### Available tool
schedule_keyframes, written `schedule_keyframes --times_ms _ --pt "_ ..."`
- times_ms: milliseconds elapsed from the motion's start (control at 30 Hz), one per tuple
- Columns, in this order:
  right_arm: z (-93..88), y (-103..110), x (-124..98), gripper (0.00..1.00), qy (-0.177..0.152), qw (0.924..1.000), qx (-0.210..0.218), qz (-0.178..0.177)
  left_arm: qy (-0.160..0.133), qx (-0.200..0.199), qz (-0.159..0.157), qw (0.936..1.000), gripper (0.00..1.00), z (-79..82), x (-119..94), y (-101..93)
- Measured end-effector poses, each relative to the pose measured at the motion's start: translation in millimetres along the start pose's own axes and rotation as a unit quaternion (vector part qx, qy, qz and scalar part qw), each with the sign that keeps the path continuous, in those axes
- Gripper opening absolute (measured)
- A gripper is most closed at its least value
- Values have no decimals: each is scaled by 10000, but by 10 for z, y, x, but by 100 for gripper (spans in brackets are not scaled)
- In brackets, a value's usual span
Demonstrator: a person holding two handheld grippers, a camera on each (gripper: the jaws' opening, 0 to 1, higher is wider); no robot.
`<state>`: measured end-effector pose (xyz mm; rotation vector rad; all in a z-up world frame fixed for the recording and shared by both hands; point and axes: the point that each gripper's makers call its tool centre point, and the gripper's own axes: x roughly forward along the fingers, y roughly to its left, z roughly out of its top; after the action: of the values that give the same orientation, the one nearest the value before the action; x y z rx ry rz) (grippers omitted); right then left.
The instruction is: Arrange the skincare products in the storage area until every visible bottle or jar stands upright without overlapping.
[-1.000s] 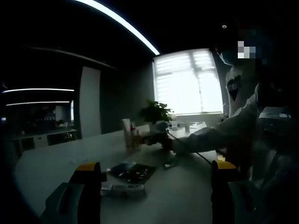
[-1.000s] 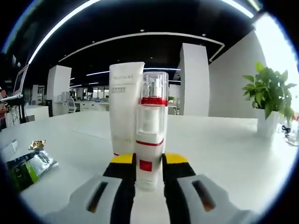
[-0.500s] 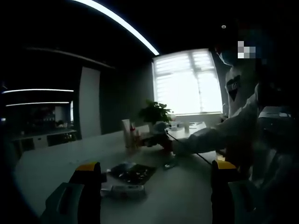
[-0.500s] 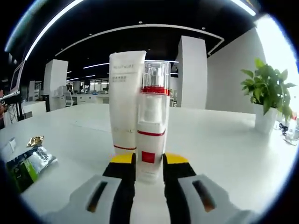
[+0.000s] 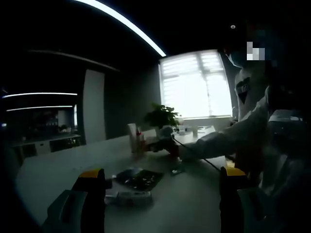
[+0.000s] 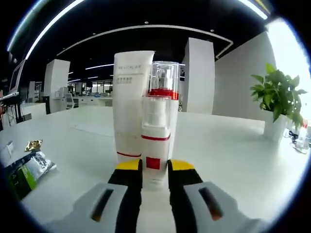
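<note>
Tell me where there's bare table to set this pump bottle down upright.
Free: the white table between the pump bottle and the potted plant. Also bare between the white tube and the green packet. Crowded: right behind the bottle, where the tube stands.

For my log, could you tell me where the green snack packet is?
In the right gripper view, the green snack packet lies on the white table, far left of the white tube.

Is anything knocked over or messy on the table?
Yes. A tube lies flat on the table beside a dark packet, not standing. The pump bottle in the right gripper and the white tube behind stand upright.
</note>
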<state>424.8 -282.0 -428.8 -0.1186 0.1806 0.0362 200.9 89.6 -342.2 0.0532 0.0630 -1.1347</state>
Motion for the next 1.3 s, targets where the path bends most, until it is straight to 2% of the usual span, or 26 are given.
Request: schedule_keyframes --times_ms 167,233,500,633,800,1167,1300 --pt "-6 -4 -14 19 -5 10000 44 21 7 4 -2 10000 100 -8 7 -2" --pt "5 -107 109 19 0 9999 90 65 8 0 -4 10000 100 -11 6 -4" --pt "3 -145 161 19 0 9999 44 114 -2 -7 4 10000 100 -6 -2 -2" --pt "-37 -182 197 20 103 9999 -4 104 2 4 8 10000 100 -4 -2 -4" --pt "-12 -220 227 26 47 9999 91 110 6 6 -10 10000 100 -10 3 -22" --pt "10 -403 334 31 12 9997 208 112 -31 -7 -40 10000 100 3 6 -42" --pt "13 -401 375 34 14 9997 224 122 -29 -14 -34 10000 100 -5 2 -46"
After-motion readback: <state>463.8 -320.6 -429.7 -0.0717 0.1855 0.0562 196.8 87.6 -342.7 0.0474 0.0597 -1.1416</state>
